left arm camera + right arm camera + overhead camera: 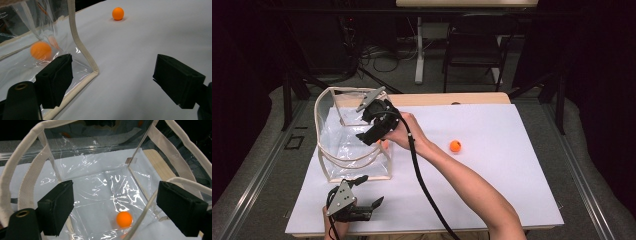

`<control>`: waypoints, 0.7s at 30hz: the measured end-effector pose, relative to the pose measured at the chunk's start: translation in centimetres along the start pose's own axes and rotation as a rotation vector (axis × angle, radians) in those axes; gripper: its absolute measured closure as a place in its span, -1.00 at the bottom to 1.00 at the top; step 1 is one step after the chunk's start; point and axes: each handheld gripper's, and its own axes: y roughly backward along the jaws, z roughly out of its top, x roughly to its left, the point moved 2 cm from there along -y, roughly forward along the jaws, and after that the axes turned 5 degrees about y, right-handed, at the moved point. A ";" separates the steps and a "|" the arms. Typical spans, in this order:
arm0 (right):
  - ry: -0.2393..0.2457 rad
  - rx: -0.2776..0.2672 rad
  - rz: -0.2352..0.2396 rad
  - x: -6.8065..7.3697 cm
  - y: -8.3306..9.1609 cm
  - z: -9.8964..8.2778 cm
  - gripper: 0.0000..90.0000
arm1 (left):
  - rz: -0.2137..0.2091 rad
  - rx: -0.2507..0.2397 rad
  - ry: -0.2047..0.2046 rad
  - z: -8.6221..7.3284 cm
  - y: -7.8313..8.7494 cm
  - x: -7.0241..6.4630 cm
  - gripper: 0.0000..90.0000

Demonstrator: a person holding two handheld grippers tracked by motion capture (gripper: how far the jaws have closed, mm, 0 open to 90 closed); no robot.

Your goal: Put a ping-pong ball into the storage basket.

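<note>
The left tongs (pixel 368 193) rest spread and empty at the white table's (pixel 492 190) near edge. The right tongs (pixel 371 124), spread, hover over the clear plastic bag with cream webbing trim (pixel 328 131), one small orange ball (pixel 124 219) below them inside. A second orange ball (pixel 455 146) lies on open table to the right, nearer the right hand.

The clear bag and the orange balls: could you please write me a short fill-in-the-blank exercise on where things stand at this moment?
1. One orange ball lies inside the clear ____.
2. The other orange ball rests on the ____ table cover.
3. The right gripper is over the bag with its jaws ____.
4. The left gripper holds ____.

Missing words: bag; white; open; nothing
</note>
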 end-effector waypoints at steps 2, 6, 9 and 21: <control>-0.007 -0.009 0.008 -0.1 0.4 -0.2 -0.71 | 0.001 -0.001 0.006 0.0 0.0 0.0 -0.65; -0.014 -0.020 0.011 -0.4 1.1 -0.4 -0.77 | -0.002 -0.001 0.001 0.0 0.0 -0.1 -0.65; -0.016 -0.024 0.010 -0.5 1.6 -0.7 -0.79 | -0.003 0.001 0.003 0.0 -0.1 -0.1 -0.65; -0.039 -0.030 -0.017 -1.6 3.4 -2.3 -0.81 | -0.003 0.004 0.003 0.0 -0.2 -0.1 -0.65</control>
